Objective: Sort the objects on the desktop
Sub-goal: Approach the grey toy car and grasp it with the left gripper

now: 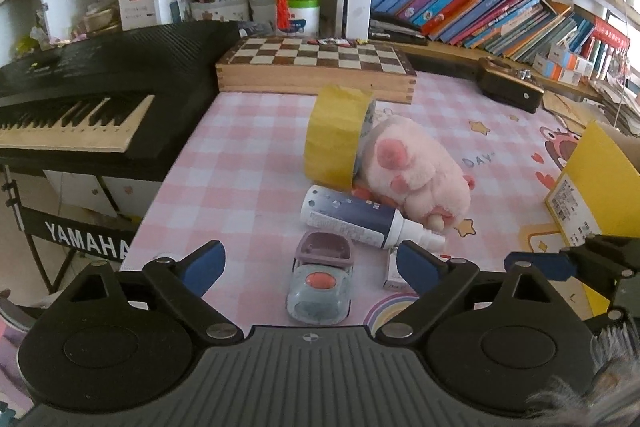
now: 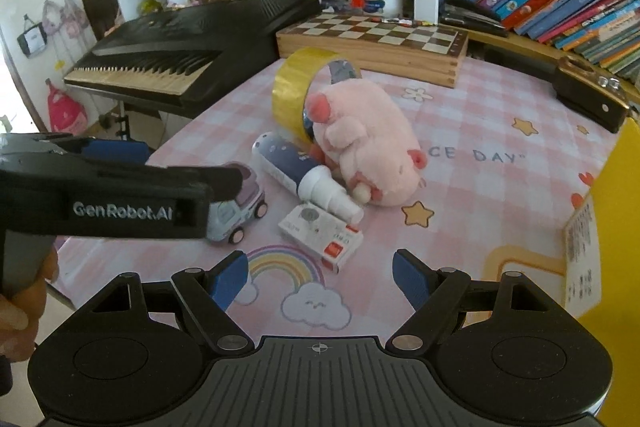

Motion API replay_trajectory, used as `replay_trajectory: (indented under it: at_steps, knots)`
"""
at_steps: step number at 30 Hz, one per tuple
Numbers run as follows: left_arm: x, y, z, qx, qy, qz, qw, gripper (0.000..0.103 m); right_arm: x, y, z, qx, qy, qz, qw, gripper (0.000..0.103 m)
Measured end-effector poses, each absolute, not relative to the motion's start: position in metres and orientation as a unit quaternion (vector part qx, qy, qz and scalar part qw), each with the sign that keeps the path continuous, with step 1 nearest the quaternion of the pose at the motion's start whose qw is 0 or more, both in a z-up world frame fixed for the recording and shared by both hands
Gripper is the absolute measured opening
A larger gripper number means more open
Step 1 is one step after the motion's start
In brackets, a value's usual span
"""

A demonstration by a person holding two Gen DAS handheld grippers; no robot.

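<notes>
A small grey-and-lilac toy car (image 1: 319,283) with an orange button stands on the pink checked mat (image 1: 240,167). My left gripper (image 1: 310,263) is open around it, one blue pad on each side, neither touching. In the right wrist view the left gripper (image 2: 192,167) hangs over the toy car (image 2: 240,211). My right gripper (image 2: 320,277) is open and empty, just short of a small white box (image 2: 320,233). Beyond lie a white-and-navy spray bottle (image 2: 296,167), a pink plush (image 2: 368,147) and a yellow tape roll (image 2: 288,95) standing on edge.
A black Yamaha keyboard (image 1: 80,99) borders the mat on the left, and a wooden chessboard box (image 1: 316,67) closes the back. A yellow box (image 1: 596,183) stands at the right edge. Bookshelves (image 1: 480,3) rise behind. A hand (image 2: 24,303) holds the left gripper's handle.
</notes>
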State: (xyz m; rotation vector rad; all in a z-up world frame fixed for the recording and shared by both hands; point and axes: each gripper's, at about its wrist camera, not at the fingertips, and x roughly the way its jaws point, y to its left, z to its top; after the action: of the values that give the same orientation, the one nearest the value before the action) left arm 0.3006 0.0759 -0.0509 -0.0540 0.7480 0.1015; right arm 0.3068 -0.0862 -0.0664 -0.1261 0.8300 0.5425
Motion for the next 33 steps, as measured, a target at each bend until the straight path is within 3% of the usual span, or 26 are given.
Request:
replay_trajectory:
  at_steps: [7,9,14,23,25,27,33]
  knots:
    - [0.323,0.072,-0.068,-0.021,0.394,0.041,0.918,0.076,0.322,-0.079,-0.075,-0.070,0.409,0.268,0.870,0.082]
    - [0.329,0.072,-0.076,-0.023,0.410,0.042,0.911,0.063,0.325,-0.078,-0.078,-0.073,0.410,0.269,0.868,0.082]
    - [0.332,0.074,-0.088,-0.038,0.429,0.043,0.902,0.043,0.331,-0.073,-0.086,-0.080,0.416,0.275,0.863,0.081]
    - [0.309,0.103,-0.073,-0.098,0.403,0.085,0.906,0.039,0.342,-0.070,-0.094,-0.080,0.411,0.279,0.864,0.081]
    - [0.299,0.109,-0.066,-0.110,0.397,0.093,0.907,0.039,0.340,-0.067,-0.095,-0.090,0.401,0.284,0.866,0.071]
    - [0.291,0.114,-0.062,-0.119,0.394,0.101,0.906,0.039,0.336,-0.064,-0.095,-0.113,0.390,0.289,0.867,0.052]
    - [0.275,0.117,-0.064,-0.148,0.403,0.108,0.897,0.039,0.328,-0.070,-0.092,-0.118,0.392,0.312,0.857,0.034]
